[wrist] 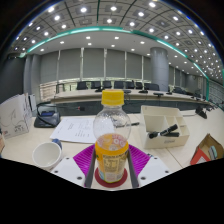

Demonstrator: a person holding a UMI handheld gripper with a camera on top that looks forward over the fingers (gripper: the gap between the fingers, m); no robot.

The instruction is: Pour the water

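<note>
Bottle [112, 135] upright, yellow cap up, between tongs [112, 166]

Clear yellow-capped bottle [112, 140] upright on table, white cup [47, 155] beside it

Hand-held gripper [111, 165] has its magenta pads [83, 160] clamped on a yellow-capped bottle [112, 135], upright above the counter [75, 130]; white cup [47, 154] just left, tray [166, 126] right.
</note>
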